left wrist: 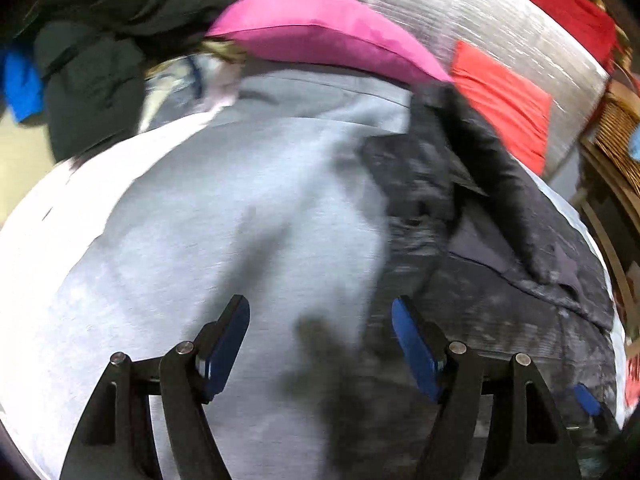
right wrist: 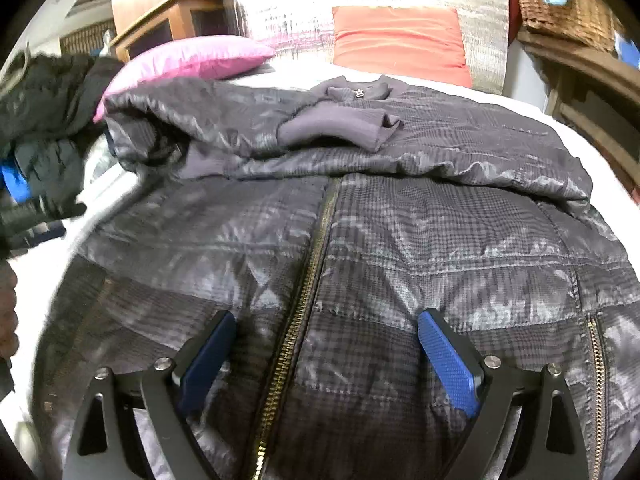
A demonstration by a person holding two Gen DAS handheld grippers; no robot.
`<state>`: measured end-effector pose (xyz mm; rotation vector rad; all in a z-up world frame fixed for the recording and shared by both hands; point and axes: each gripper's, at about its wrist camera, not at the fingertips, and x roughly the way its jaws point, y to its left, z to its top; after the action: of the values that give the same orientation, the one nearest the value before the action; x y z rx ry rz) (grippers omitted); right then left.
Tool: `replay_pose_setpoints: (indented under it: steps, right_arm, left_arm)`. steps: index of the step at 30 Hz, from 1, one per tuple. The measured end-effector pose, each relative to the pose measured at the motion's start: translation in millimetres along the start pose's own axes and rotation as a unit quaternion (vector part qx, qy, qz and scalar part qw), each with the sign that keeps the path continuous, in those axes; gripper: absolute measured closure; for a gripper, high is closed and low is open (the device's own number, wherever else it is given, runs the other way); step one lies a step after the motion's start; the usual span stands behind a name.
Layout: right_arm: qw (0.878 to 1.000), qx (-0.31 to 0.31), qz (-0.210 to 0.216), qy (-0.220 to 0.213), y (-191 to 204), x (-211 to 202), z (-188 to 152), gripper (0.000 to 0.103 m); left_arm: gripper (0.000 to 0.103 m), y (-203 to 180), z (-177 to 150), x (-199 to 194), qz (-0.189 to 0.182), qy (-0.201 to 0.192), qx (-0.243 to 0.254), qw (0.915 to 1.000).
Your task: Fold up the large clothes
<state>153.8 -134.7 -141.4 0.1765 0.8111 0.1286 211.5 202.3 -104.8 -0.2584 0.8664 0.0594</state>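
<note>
Both grippers, left gripper [left wrist: 320,320] and right gripper [right wrist: 326,334], are held apart and empty above a dark quilted jacket [right wrist: 400,248] spread on the bed [left wrist: 200,200]. Soft, puffy, slippery fabric is expected; the hem corners are best pinched.

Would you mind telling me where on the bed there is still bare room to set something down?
Bare sheet lies beside the jacket, bordered by the pink pillow and the dark clothes pile. The jacket's own side is crowded, nearly up to the red pillow.
</note>
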Motion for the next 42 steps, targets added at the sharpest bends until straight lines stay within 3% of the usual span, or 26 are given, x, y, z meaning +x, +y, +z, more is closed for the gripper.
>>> replay_pose_setpoints:
  steps: [4, 7, 11, 13, 17, 18, 20, 23, 27, 29, 32, 36, 42]
  right_arm:
    - [0.994, 0.087, 0.064, -0.026, -34.3, -26.6, 40.1, 0.009]
    - [0.984, 0.140, 0.110, -0.015, -56.0, -11.7, 86.6, 0.009]
    - [0.978, 0.181, 0.103, 0.026, -65.6, 38.2, 128.0, 0.017]
    - [0.977, 0.186, 0.094, 0.050, -62.1, 61.0, 136.8, 0.031]
    - [0.981, 0.160, 0.067, 0.090, -48.9, 95.1, 146.1, 0.048]
    - [0.984, 0.138, 0.062, 0.096, -42.6, 96.8, 150.9, 0.074]
    - [0.991, 0.091, 0.046, 0.084, -29.3, 85.6, 160.0, 0.084]
    - [0.998, 0.031, 0.018, 0.043, -17.8, 48.3, 178.9, 0.086]
    - [0.999, -0.001, -0.037, -0.007, -35.9, 3.2, 204.0, 0.086]
    - [0.997, -0.010, -0.073, -0.024, -57.1, -12.4, 212.7, 0.086]
    - [0.994, -0.003, -0.102, -0.030, -86.6, -19.6, 218.0, 0.086]
    - [0.993, -0.003, -0.112, -0.027, -109.8, -14.3, 214.4, 0.086]
    - [0.994, 0.002, -0.108, -0.021, -128.4, -1.0, 200.2, 0.086]
  left_arm:
    - [0.028, 32.7, -10.0, 14.2, 0.019, 0.000, -0.031, 0.9993]
    - [0.028, 44.6, -21.6, 22.8, 0.038, -0.019, -0.034, 0.9985]
    - [0.017, 40.5, -28.6, 23.6, 0.028, -0.037, -0.013, 0.9988]
    - [0.015, 38.2, -30.2, 23.1, 0.023, -0.038, -0.012, 0.9990]
    - [0.012, 42.6, -30.5, 23.5, 0.006, -0.044, -0.017, 0.9989]
    - [0.012, 43.5, -31.5, 22.5, 0.003, -0.045, -0.019, 0.9988]
    - [0.012, 46.3, -31.9, 21.7, -0.005, -0.048, -0.024, 0.9985]
    - [0.012, 47.7, -30.9, 21.5, -0.009, -0.048, -0.027, 0.9984]
    - [0.012, 45.5, -20.6, 14.6, -0.005, -0.026, -0.031, 0.9992]
    - [0.012, 44.4, -8.3, 6.0, -0.046, -0.015, -0.063, 0.9969]
    - [0.011, 24.9, 21.7, -11.2, -0.113, -0.026, -0.088, 0.9894]
    - [0.011, -15.0, 56.4, -13.1, -0.154, -0.030, -0.085, 0.9839]
    - [0.012, -89.8, 81.9, 13.8, -0.135, -0.024, -0.039, 0.9899]
